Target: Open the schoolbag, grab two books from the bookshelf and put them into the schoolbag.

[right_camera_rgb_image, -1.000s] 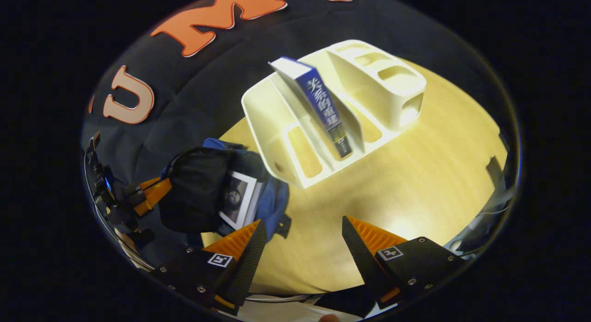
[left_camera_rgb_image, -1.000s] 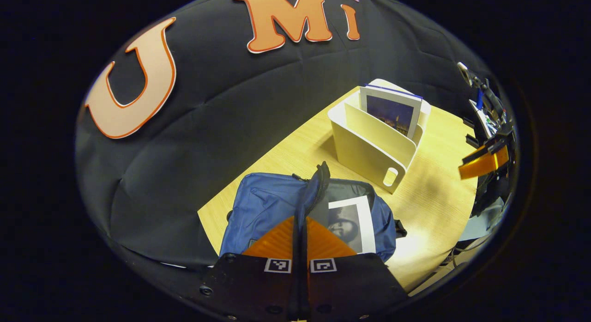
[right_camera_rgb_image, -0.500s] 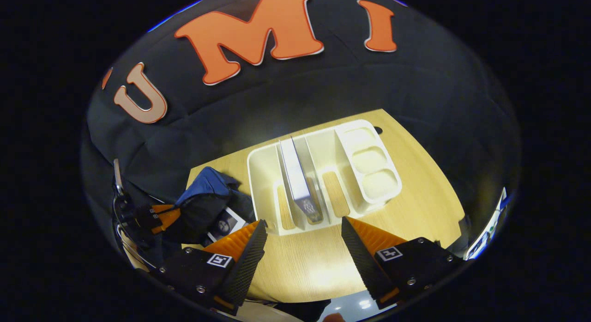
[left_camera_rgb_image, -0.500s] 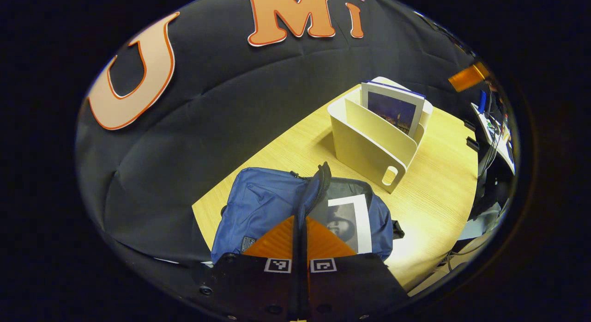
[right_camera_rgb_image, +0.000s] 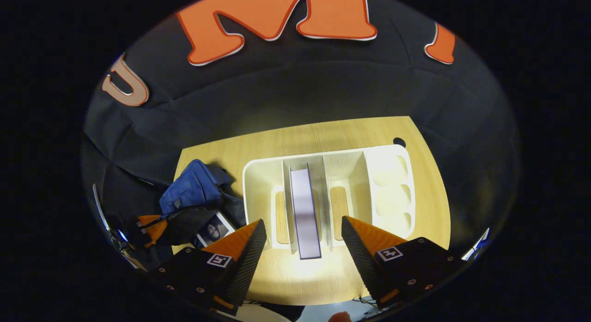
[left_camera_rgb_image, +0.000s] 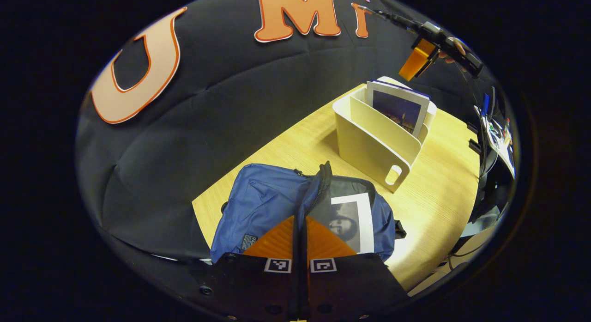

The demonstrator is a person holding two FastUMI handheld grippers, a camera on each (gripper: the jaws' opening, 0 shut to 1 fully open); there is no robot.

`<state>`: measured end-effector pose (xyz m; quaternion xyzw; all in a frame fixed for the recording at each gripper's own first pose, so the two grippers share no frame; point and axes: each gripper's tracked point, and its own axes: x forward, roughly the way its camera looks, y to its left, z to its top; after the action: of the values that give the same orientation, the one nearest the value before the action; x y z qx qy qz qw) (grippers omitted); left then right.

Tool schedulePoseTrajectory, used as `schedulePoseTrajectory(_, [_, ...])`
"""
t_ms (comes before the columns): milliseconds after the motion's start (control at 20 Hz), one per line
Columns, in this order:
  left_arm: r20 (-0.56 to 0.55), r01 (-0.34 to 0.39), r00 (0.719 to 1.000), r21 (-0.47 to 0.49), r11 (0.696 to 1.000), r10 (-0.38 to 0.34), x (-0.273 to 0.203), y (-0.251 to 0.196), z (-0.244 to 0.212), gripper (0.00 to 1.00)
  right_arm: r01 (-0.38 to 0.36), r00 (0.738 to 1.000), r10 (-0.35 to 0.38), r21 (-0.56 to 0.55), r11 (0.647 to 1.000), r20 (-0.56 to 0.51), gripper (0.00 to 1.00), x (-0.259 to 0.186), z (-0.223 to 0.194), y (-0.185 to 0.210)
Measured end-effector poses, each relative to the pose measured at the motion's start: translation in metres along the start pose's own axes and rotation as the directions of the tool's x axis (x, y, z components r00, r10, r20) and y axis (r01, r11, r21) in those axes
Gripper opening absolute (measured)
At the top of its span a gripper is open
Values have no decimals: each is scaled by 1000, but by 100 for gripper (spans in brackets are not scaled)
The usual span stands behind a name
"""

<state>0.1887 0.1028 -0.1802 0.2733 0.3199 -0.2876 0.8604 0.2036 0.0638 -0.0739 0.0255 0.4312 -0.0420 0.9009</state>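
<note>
wall: black cloth [right_camera_rgb_image: 295,95] | furniture: light wooden table [right_camera_rgb_image: 318,132] | light: bright glare on tabletop

Left gripper [left_camera_rgb_image: 300,229] low, fingers pressed together; right gripper [right_camera_rgb_image: 302,239] raised high, pointing downward, fingers spread wide

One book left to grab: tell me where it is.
The book stands in the white bookshelf's middle slot in the right gripper view, between the right gripper's open jaws, right of the schoolbag.

The left tool [left_camera_rgb_image: 300,229] covers the lower part of the book [left_camera_rgb_image: 352,220] inside the schoolbag [left_camera_rgb_image: 263,206]. The bookshelf [left_camera_rgb_image: 374,146] wall hides the standing book's [left_camera_rgb_image: 397,110] lower half.
</note>
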Motion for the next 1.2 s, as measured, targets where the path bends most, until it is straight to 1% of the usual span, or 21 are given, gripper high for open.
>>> schedulePoseTrajectory(200, [-9,2,1000,2,1000,-2,0,-1,0,1,27,996,-29,-26,999,-80,98,41,-3,-7])
schedulePoseTrajectory(300, [-16,8,1000,-1,1000,-8,3,-2,-1,1,54,992,-58,-42,998,-110,98,51,-5,-14])
schedulePoseTrajectory(500, [-21,-2,1000,-3,1000,2,5,3,-2,1,55,988,-61,-50,997,-145,97,59,-7,-13])
schedulePoseTrajectory(600, [-24,-1,1000,-4,1000,1,7,3,-2,1,65,985,-74,-59,996,-156,91,65,-11,-13])
schedulePoseTrajectory(650, [-25,-1,1000,-5,1000,1,7,3,-3,1,72,983,-82,-68,995,-162,78,66,-13,-14])
schedulePoseTrajectory(750, [-27,0,1000,-6,1000,0,8,3,-3,1,90,983,-102,-83,992,-155,39,63,-11,-16])
schedulePoseTrajectory(800, [-29,2,1000,-6,1000,-2,8,1,-2,1,92,982,-104,-86,992,-160,46,68,-11,-15])
schedulePoseTrajectory(850, [-28,4,1000,-4,1000,-4,7,1,-5,1,93,981,-105,-83,992,-160,34,69,-12,-17])
schedulePoseTrajectory(1000, [-29,5,1000,-3,1000,-5,7,1,-3,1,104,979,-115,-75,992,-166,32,67,-14,-19])
schedulePoseTrajectory(1200, [-28,4,1000,-11,1000,-4,7,0,-2,1,90,985,-98,-64,994,-145,32,54,-11,-18])
